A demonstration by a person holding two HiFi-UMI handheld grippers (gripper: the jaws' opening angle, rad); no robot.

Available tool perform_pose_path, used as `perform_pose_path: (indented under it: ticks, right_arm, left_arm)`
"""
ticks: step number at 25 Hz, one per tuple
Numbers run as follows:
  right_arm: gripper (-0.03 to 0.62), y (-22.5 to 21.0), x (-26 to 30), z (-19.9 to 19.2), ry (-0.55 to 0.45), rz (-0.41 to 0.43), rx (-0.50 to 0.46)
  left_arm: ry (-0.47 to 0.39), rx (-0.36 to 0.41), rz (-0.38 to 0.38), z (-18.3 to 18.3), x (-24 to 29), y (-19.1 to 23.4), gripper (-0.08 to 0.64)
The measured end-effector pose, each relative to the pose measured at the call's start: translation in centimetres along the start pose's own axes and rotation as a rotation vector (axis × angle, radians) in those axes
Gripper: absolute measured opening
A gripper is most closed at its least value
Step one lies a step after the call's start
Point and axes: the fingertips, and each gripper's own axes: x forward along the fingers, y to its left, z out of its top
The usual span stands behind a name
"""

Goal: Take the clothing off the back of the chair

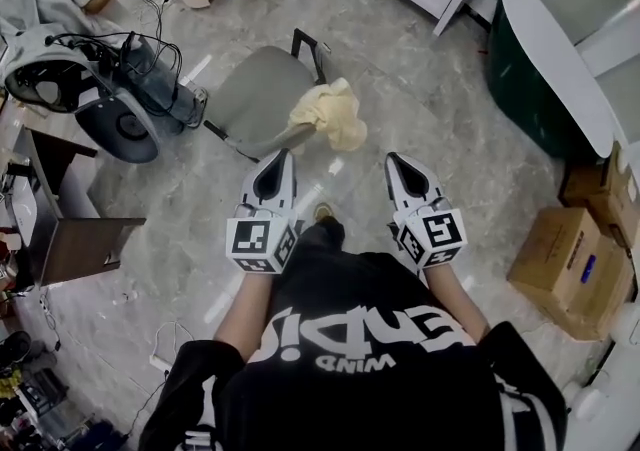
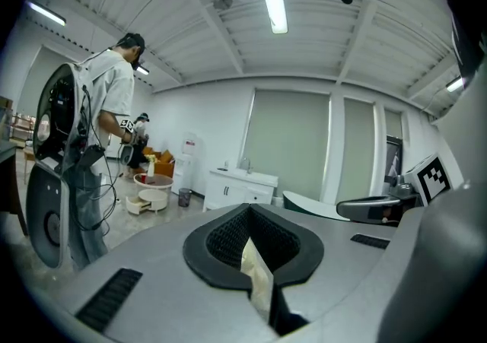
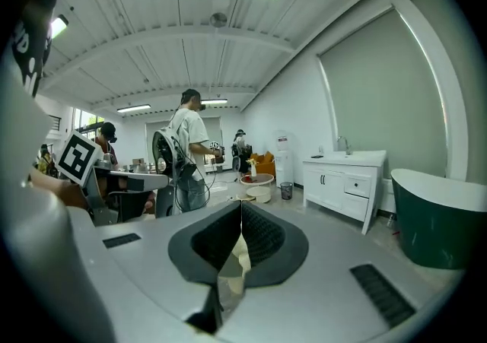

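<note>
The cream clothing (image 1: pixel 330 117) hangs bunched on the near edge of the chair (image 1: pixel 255 89), just ahead of both tools and between them. It looks light, soft and floppy, so I'd pinch a raised fold. My left tool (image 1: pixel 279 157) and right tool (image 1: pixel 400 161) are both closed, holding nothing. Cabled gear (image 1: pixel 120 99) sits well off to the left tool's left, and I judge nothing blocks my way.

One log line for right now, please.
stage: pre-grasp | left gripper: shut, empty | right gripper: shut, empty | yellow clothing: draped on grey chair, untouched, ahead of both grippers
</note>
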Motion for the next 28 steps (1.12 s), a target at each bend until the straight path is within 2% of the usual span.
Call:
perform_pose_path:
  ticks: [9,13,17,21,28]
  right_arm:
    - [0.015,-1.2,5.7,2.8,-0.008,0.039,0.006]
    - [0.025,-1.3,7.2,3.0,0.016,0.097,0.013]
    - [0.263,-0.4,9.3,1.7,0.112,0.212,-0.002]
    - [0.29,0.4,12.0,-0.1,0.188,0.285,-0.045]
    - [0.311,0.1,18.2,-5.7,0.342,0.325,-0.109]
  left_arm:
    - [0.004,0.004,0.006,2.3,4.4,2.7,0.015]
    - [0.005,0.004,0.018,2.7,5.1,2.8,0.015]
    - [0.001,-0.003,0.04,2.9,5.5,3.0,0.015]
    - [0.004,-0.01,0.071,2.6,6.1,3.8,0.015]
    - [0.022,-0.019,0.134,1.9,6.5,4.7,0.015]
